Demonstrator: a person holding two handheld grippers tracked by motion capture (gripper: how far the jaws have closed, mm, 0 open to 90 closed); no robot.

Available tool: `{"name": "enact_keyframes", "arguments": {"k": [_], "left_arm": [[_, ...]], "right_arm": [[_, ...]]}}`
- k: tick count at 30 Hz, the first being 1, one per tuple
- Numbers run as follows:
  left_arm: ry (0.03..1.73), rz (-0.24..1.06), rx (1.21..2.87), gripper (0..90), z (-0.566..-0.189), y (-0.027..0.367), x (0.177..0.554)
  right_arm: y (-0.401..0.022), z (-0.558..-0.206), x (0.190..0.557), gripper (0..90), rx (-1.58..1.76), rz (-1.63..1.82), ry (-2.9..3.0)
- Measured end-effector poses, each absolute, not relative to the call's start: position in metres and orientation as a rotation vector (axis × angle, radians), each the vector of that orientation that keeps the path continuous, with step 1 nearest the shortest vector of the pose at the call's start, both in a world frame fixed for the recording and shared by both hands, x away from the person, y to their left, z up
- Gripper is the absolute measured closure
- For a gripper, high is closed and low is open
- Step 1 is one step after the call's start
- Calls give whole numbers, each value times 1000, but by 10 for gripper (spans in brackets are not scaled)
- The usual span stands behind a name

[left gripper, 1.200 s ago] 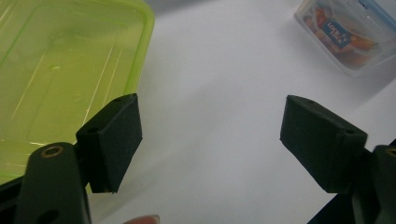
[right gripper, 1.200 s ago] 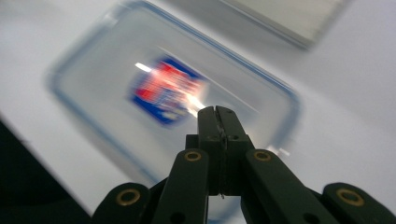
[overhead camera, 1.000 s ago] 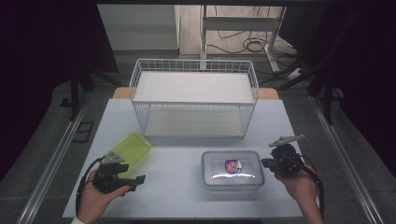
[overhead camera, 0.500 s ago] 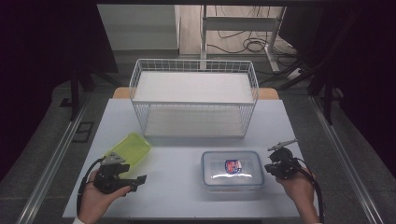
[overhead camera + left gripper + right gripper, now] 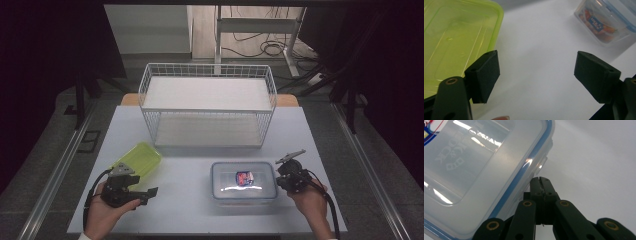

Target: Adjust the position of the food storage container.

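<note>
A clear lidded food box [image 5: 243, 182] with a blue seal and a red-and-blue label sits at the front right of the white table [image 5: 190, 200]. The box [image 5: 481, 162] looms close in the right gripper view, and my right gripper [image 5: 540, 180] is shut with its tips against the box's side latch tab. In the high view that right gripper [image 5: 280, 176] sits at the box's right edge. A green plastic lid [image 5: 138, 159] lies at the front left. My left gripper [image 5: 150, 192] rests open on the table beside the green lid [image 5: 454, 42], nothing between its jaws.
A white wire basket [image 5: 207, 110] stands at the back middle of the table. The clear box [image 5: 606, 22] appears far off in the left gripper view. Bare table lies between lid and box. Cables and table legs lie on the floor beyond.
My right gripper has dropped and moved in to the box's right side, its jaws now together at the latch. The left gripper has stayed put.
</note>
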State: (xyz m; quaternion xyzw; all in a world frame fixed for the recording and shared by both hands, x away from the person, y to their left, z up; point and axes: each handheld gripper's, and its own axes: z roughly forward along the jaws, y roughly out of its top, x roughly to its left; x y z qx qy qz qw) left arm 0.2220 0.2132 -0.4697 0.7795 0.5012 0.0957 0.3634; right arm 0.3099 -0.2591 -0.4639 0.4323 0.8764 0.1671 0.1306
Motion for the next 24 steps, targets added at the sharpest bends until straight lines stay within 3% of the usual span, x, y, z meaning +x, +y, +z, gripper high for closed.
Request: {"name": "enact_keyframes", "arguments": {"k": [24], "left_arm": [[1290, 238, 2020, 202, -472, 211, 223]], "right_arm": [[-179, -474, 304, 894, 1046, 550, 2620]]}}
